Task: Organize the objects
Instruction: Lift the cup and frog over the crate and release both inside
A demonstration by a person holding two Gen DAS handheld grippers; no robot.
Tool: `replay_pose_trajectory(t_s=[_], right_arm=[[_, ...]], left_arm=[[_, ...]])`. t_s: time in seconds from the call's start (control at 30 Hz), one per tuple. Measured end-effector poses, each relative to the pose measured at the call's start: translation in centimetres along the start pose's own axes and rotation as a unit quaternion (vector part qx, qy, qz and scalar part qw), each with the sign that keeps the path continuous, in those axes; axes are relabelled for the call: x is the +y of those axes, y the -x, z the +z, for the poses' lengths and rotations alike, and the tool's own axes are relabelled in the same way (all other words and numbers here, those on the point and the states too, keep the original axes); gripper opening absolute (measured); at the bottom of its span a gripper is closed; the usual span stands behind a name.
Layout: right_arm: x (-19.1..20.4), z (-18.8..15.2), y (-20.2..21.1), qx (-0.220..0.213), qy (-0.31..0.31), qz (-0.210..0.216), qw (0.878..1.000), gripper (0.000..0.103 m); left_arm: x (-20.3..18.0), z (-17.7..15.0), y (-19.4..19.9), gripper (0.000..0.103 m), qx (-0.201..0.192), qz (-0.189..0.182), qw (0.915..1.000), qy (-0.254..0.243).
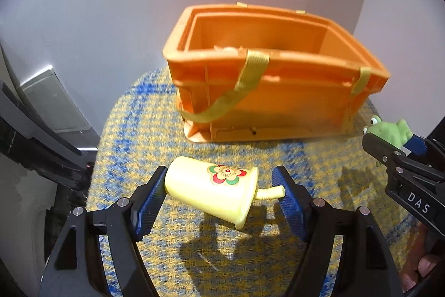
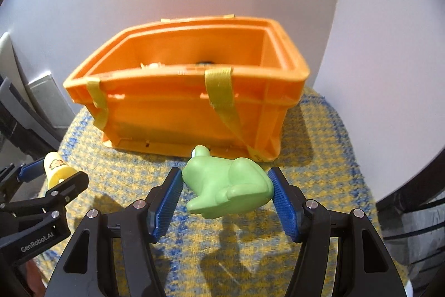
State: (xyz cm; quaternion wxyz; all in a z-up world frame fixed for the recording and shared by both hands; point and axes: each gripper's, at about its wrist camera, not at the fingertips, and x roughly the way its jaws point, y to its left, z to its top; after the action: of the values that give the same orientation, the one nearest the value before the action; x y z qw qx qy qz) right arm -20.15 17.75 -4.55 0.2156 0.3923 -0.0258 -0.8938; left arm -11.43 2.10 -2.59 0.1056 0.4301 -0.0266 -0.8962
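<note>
- Left hand-held gripper clamps a pale yellow plastic toy cup with a flower sticker, lying sideways, spout touching the right pad.
- Right hand-held gripper grips a soft green rubber frog.
- Both sit before the orange plastic crate with yellow straps, on a yellow-blue woven mat.

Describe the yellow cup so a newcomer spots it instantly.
Find the orange crate on the blue-and-yellow mat. In front of it, between the left tool's blue pads, lies a pale yellow cup on its side. Only it carries a red-green flower sticker and a stubby straw.
</note>
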Motion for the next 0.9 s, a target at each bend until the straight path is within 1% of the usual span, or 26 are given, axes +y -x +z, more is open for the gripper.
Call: replay_pose_trajectory(t_s=[0.1, 0.2, 0.37, 0.43, 0.57, 0.9], right_arm=[[0.3, 0.4, 1.1, -0.013, -0.002, 0.000, 1.000, 0.063], [0.3, 0.8, 2.4, -0.024, -0.002, 0.000, 1.000, 0.063], [0.2, 2.2, 4.5, -0.043, 0.001, 0.002, 0.999, 0.063], [0.1, 2.7, 5.2, -0.051, 0.001, 0.002, 0.999, 0.063], [-0.3, 4.0, 6.0, -0.061, 0.000, 0.002, 0.998, 0.063], [-1.1, 7.4, 7.2, -0.085, 0.000, -0.001, 0.996, 0.063]], left_arm=[[-0.4, 0.7, -0.3, 0.075, -0.008, 0.000, 1.0000, -0.001], [-0.6, 1.4, 0.3, 0.075, -0.015, 0.000, 0.9999, -0.003], [-0.7, 3.0, 2.3, 0.075, -0.029, 0.000, 0.9995, -0.008], [-0.9, 3.7, 2.6, 0.075, -0.035, -0.001, 0.9994, -0.009], [-1.5, 4.6, 3.1, 0.075, -0.045, -0.003, 0.9989, -0.013], [-1.9, 9.1, 3.8, 0.075, -0.071, -0.006, 0.9972, -0.023]])
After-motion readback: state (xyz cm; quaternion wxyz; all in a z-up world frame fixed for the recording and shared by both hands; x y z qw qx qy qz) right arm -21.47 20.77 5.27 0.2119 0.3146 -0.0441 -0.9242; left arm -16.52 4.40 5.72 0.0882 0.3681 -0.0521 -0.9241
